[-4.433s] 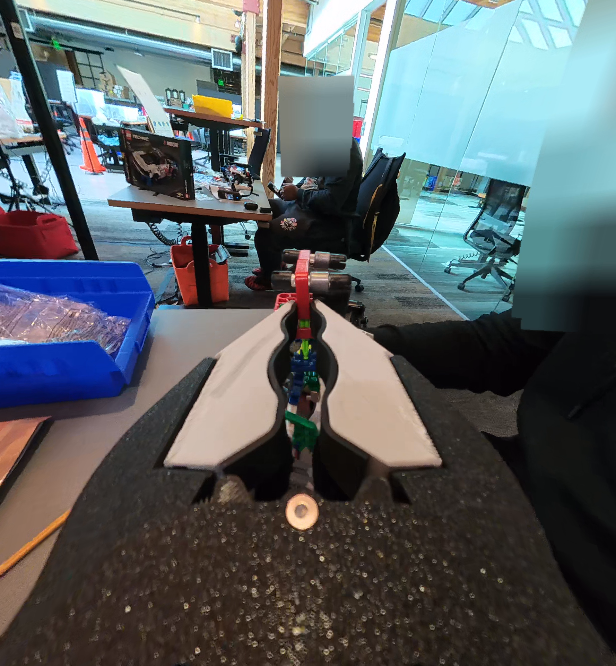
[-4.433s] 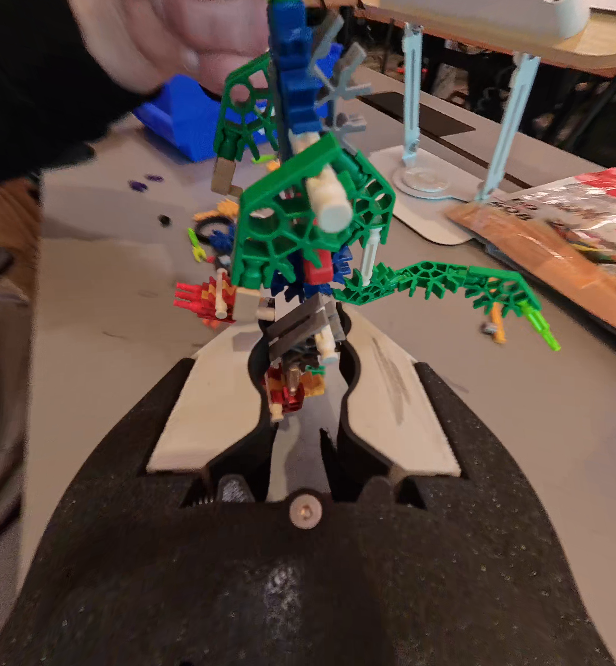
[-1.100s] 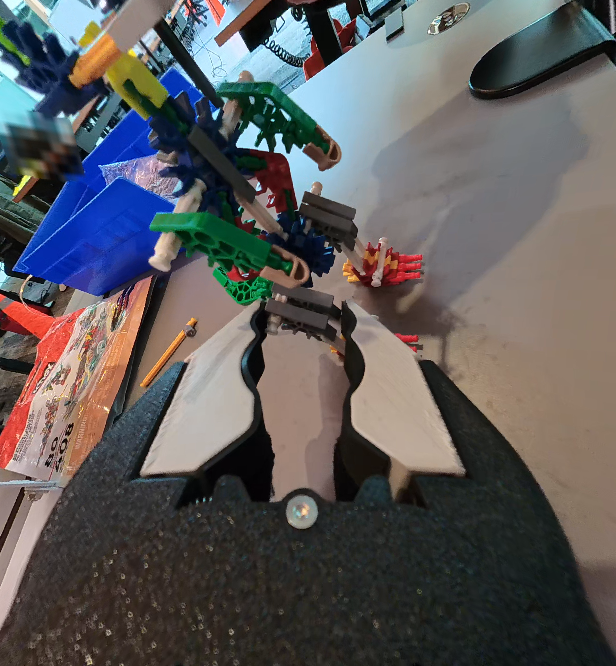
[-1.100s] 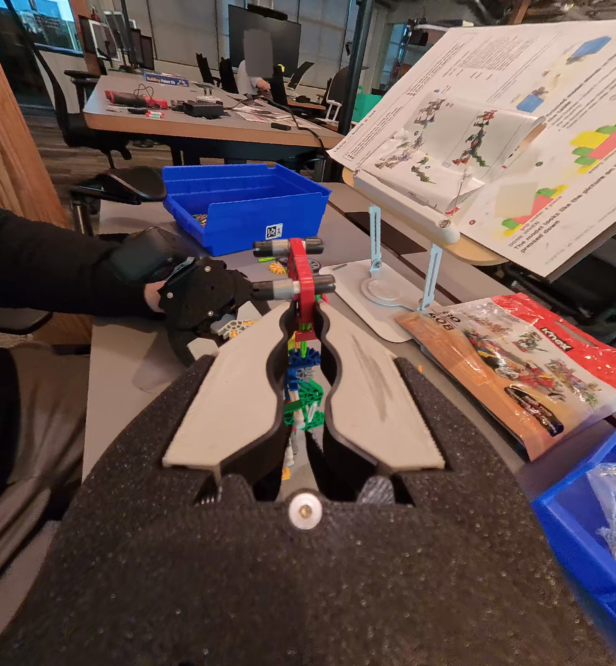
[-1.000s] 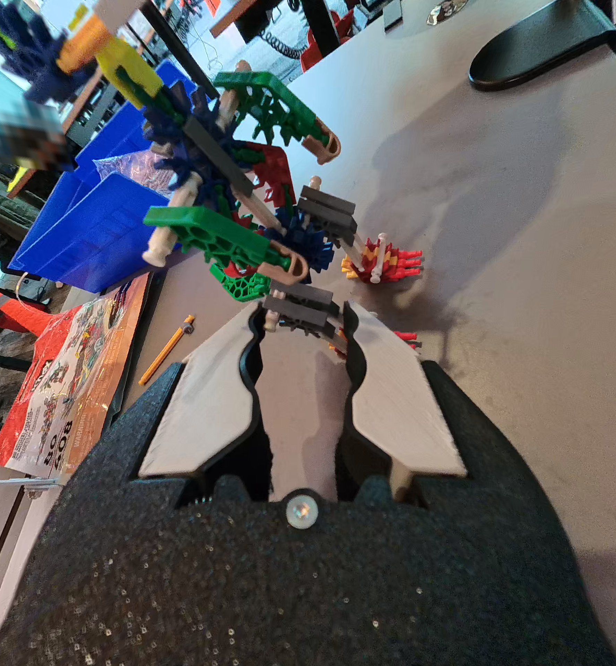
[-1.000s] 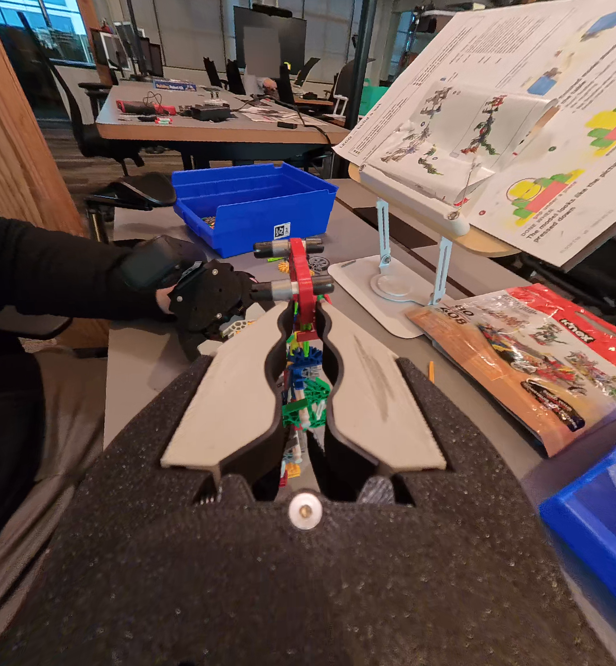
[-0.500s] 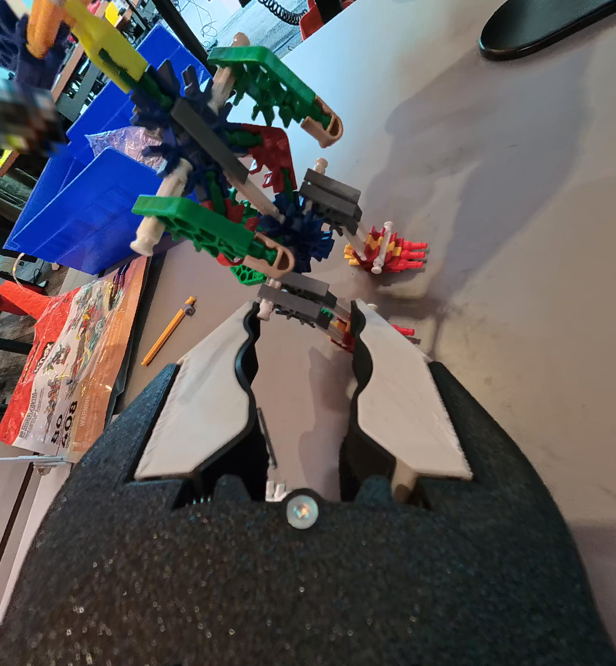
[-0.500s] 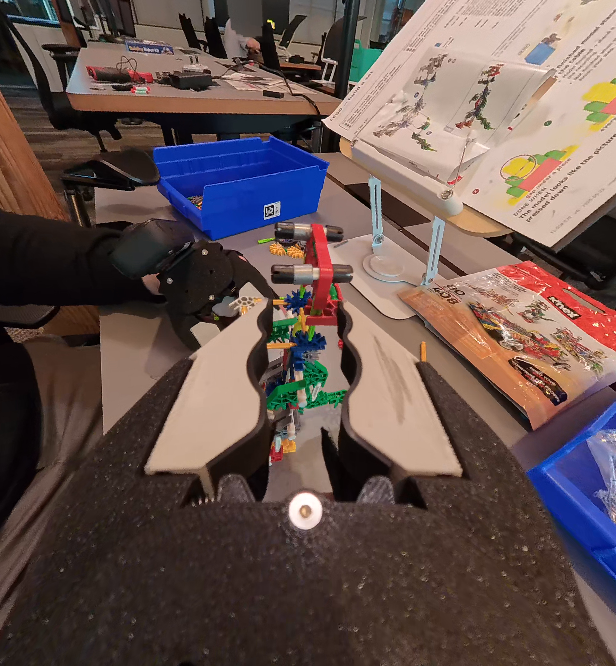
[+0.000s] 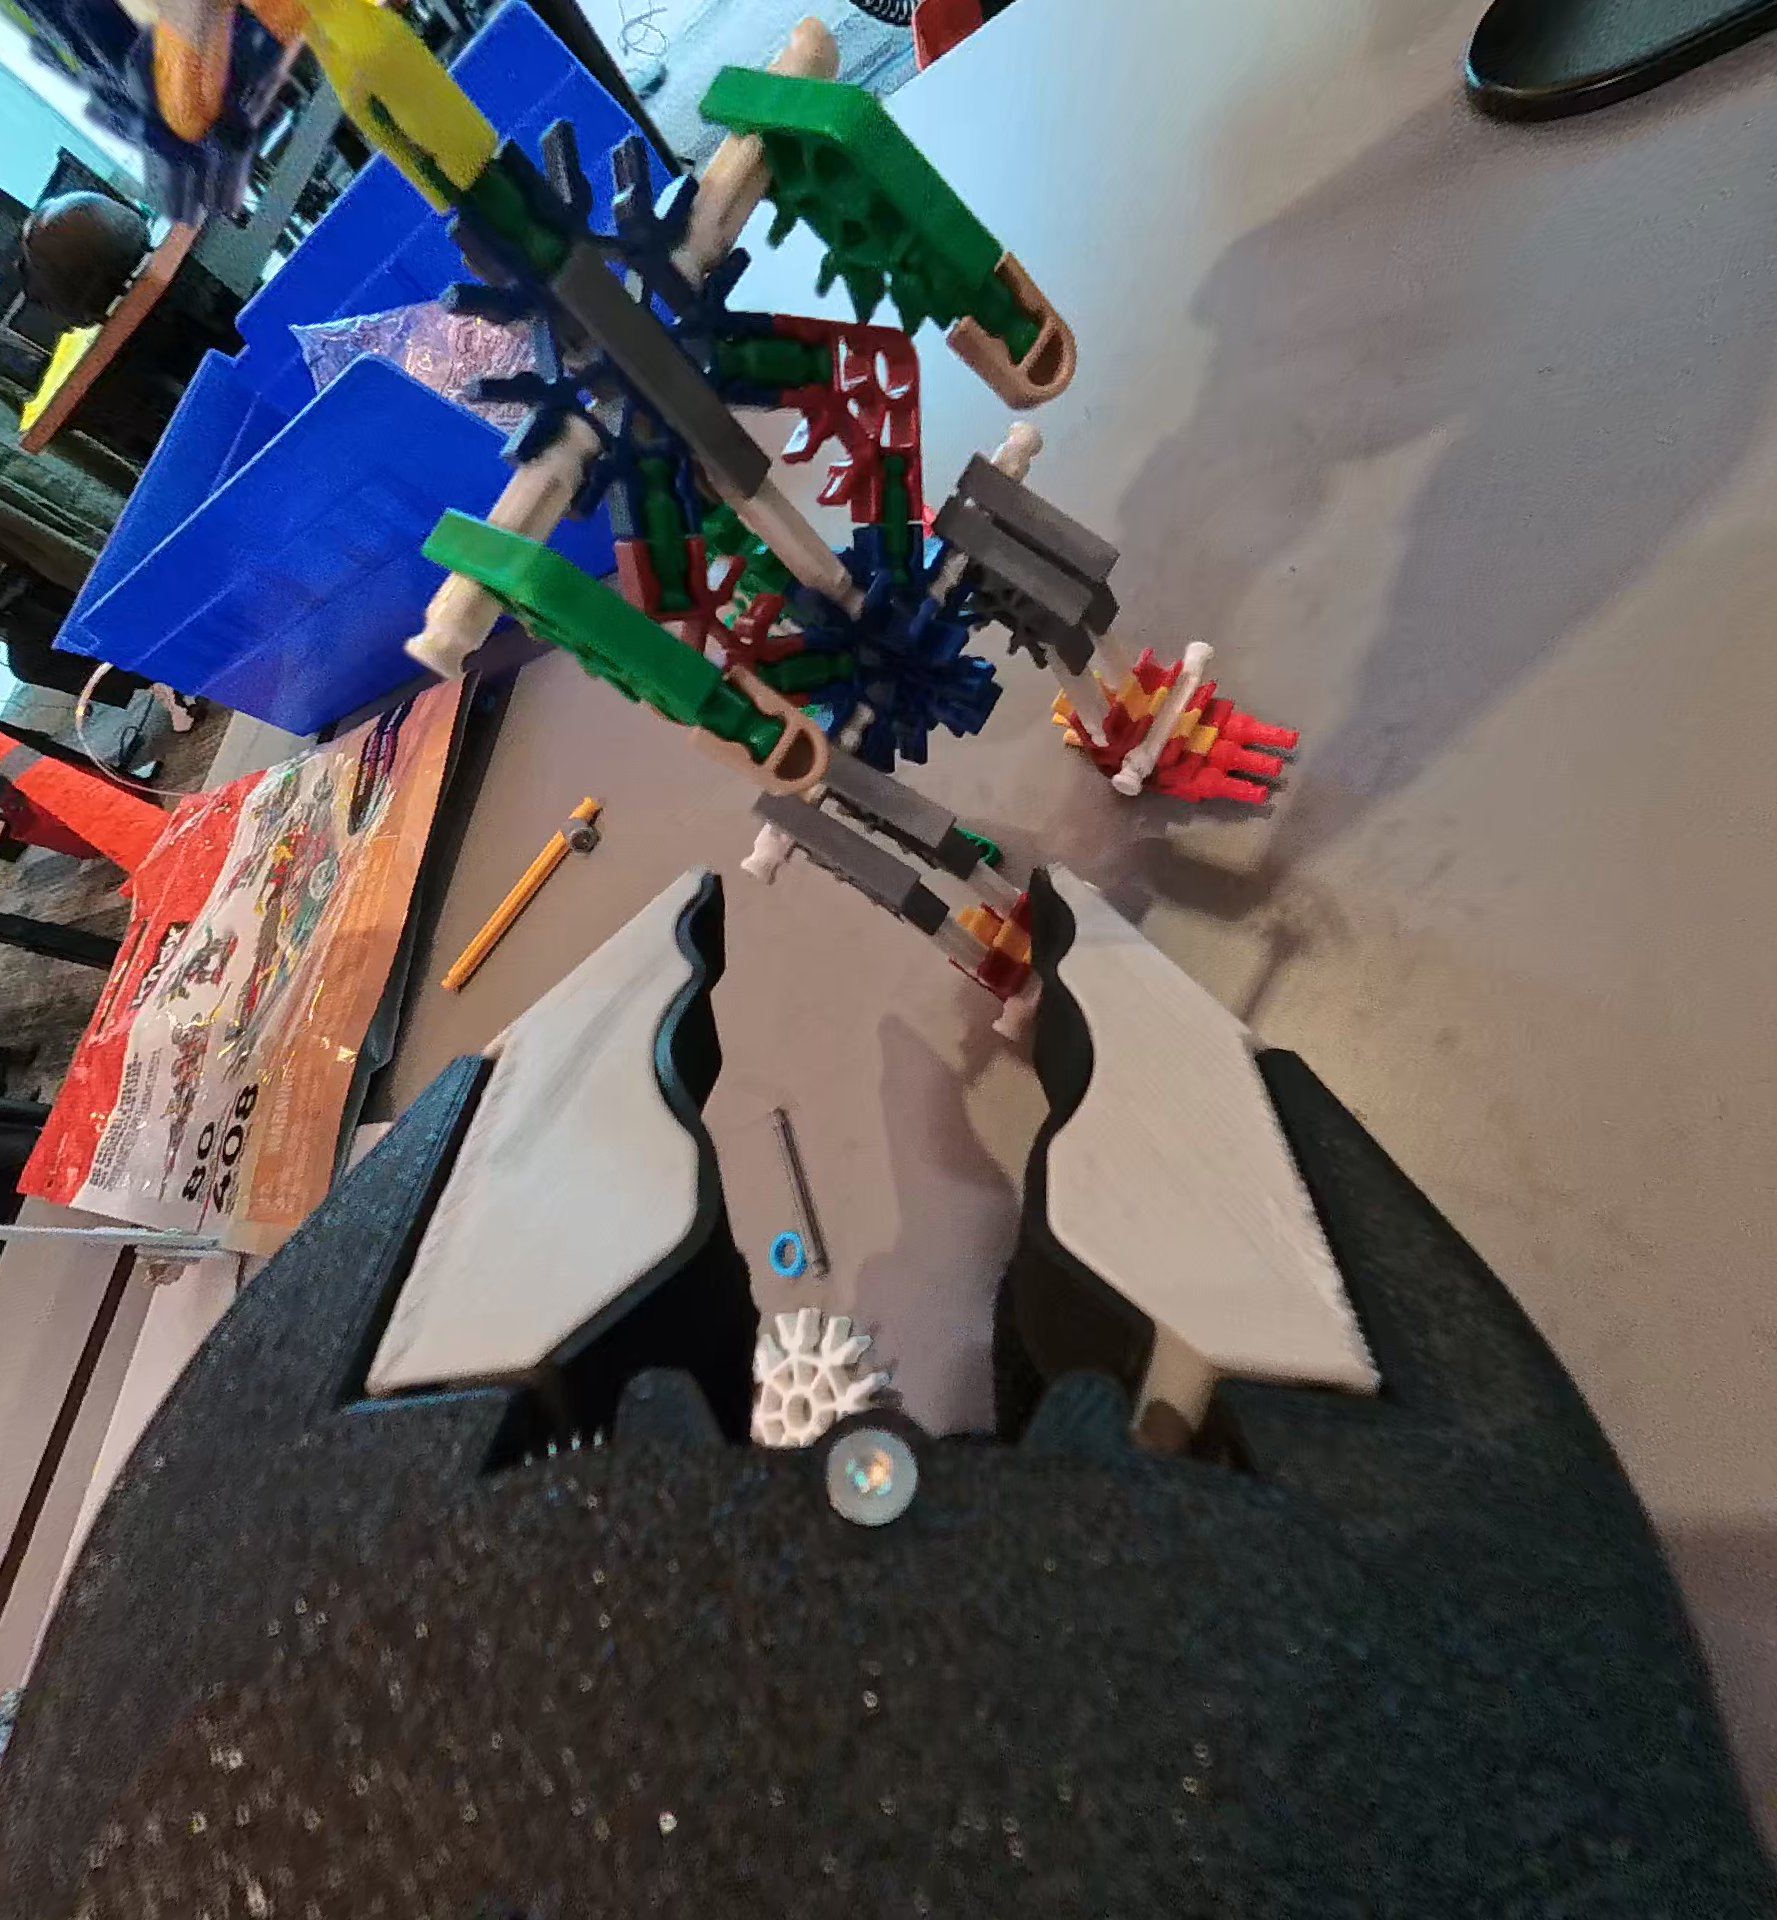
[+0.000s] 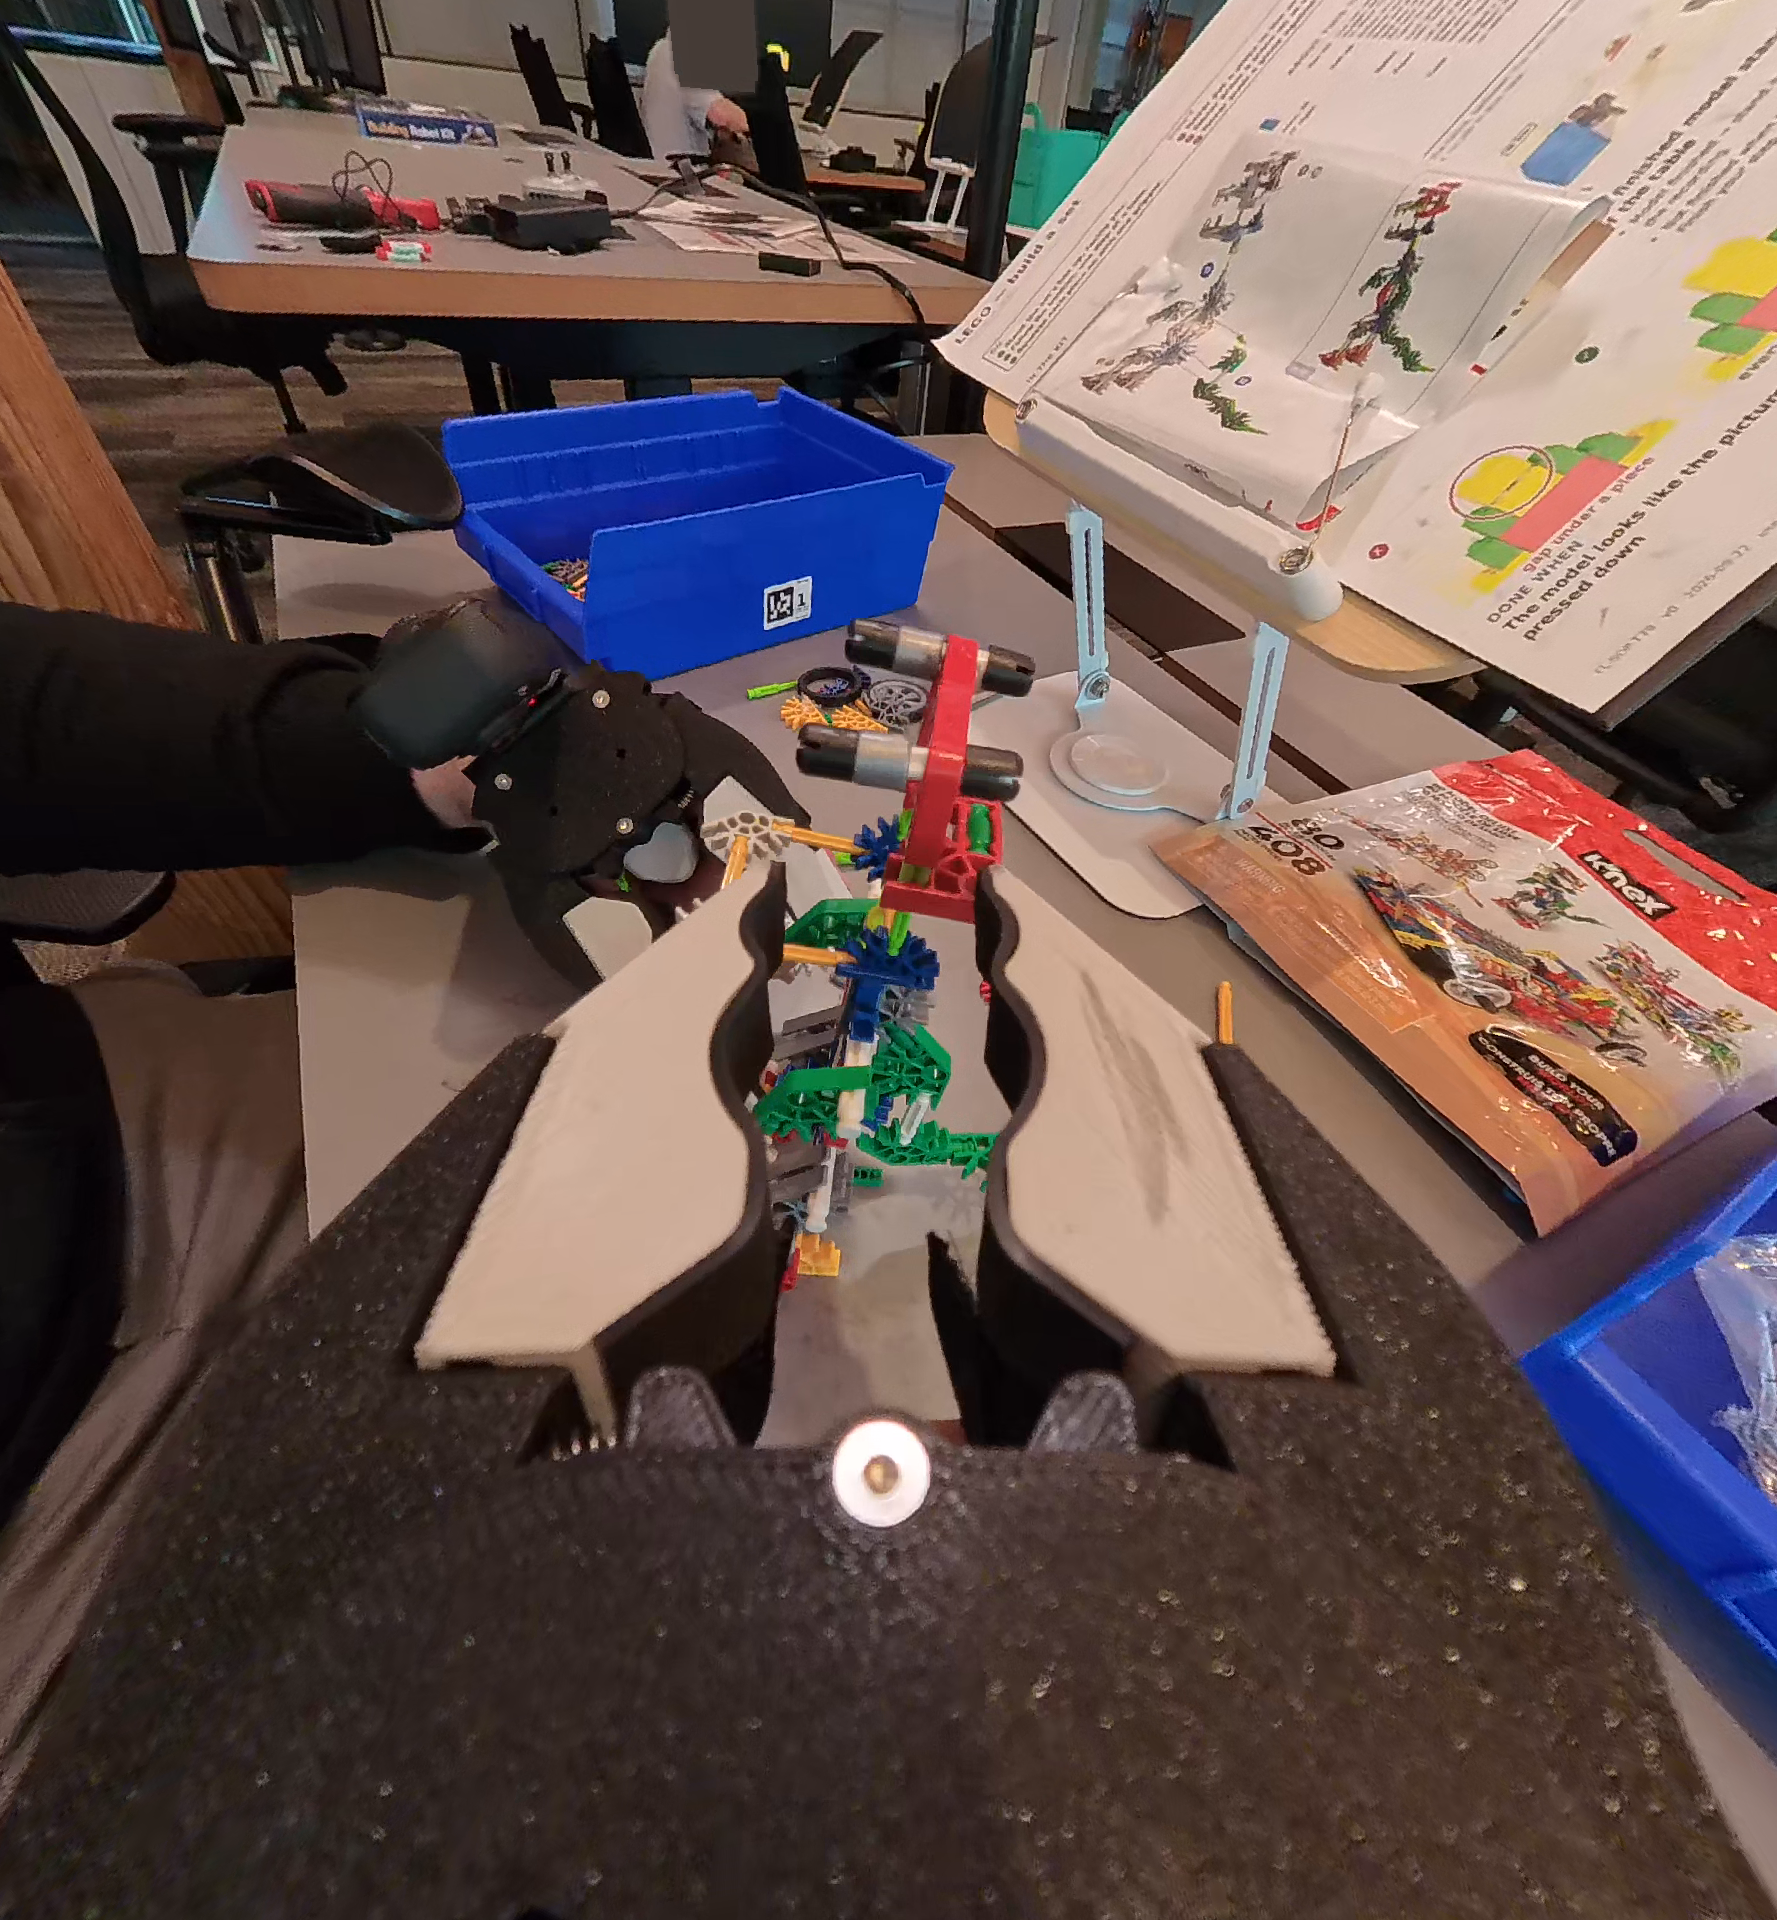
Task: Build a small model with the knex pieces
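Right wrist view: toy model [image 10: 868, 997] stands upright between parted jaws.

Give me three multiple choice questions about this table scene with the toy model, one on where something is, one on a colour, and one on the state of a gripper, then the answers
1. Where does the white snowflake connector lie?
A. on the table between the left gripper's fingers
B. inside the blue bin
C. on the book stand

2. What colour is the piece of the toy model that carries the two grey rollers?
A. yellow
B. red
C. white

3. How is the right gripper?
A. shut on the printed bag
B. shut on a pencil
C. open around the model

Answers:
1 A, the left wrist view shows it on the grey tabletop near the base of the fingers.
2 B, the upright bracket is red.
3 C, its fingers stand apart on either side of the model.
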